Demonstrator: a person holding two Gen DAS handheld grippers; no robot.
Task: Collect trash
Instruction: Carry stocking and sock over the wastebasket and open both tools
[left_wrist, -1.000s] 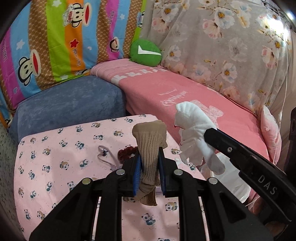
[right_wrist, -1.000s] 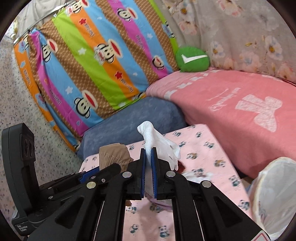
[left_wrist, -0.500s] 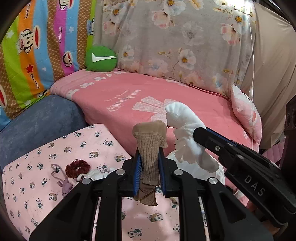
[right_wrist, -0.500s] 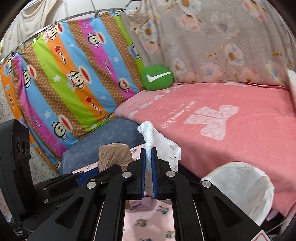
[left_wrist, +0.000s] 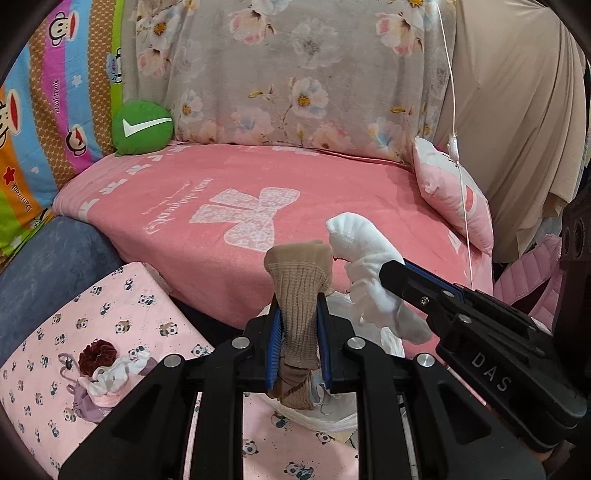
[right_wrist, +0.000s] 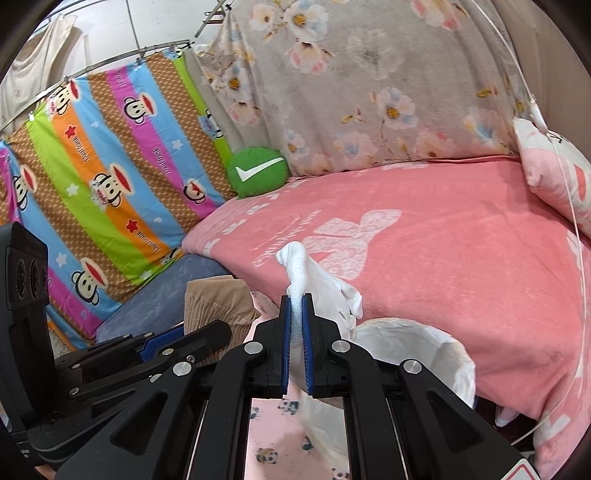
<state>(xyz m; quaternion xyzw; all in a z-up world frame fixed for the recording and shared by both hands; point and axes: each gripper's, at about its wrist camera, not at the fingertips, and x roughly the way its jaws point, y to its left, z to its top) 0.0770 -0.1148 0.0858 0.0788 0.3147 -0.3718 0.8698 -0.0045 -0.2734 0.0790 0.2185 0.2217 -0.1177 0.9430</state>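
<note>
My left gripper (left_wrist: 298, 306) is shut on a tan ribbed sock (left_wrist: 301, 284) that stands up between its blue pads. My right gripper (right_wrist: 296, 297) is shut on a white sock (right_wrist: 306, 273); the left wrist view shows that white sock (left_wrist: 369, 269) just right of the tan one, with the right gripper (left_wrist: 388, 267) reaching in from the right. A bin lined with a white bag (right_wrist: 417, 350) stands below and right of the right gripper; the left wrist view shows only part of this white bag (left_wrist: 325, 413) behind the fingers. The tan sock (right_wrist: 214, 302) appears left of the white one.
A pink bedspread (left_wrist: 258, 214) fills the space ahead, with a green round cushion (left_wrist: 143, 127) and a pink pillow (left_wrist: 454, 195) on it. On the panda-print cover (left_wrist: 122, 317) lie a dark red scrunchie (left_wrist: 98, 352) and small cloth items (left_wrist: 110, 380). A blue cushion (left_wrist: 48, 269) sits left.
Both grippers have swung to the right with their socks still held; the panda cover slid left and the white-lined bin came into view below them.
</note>
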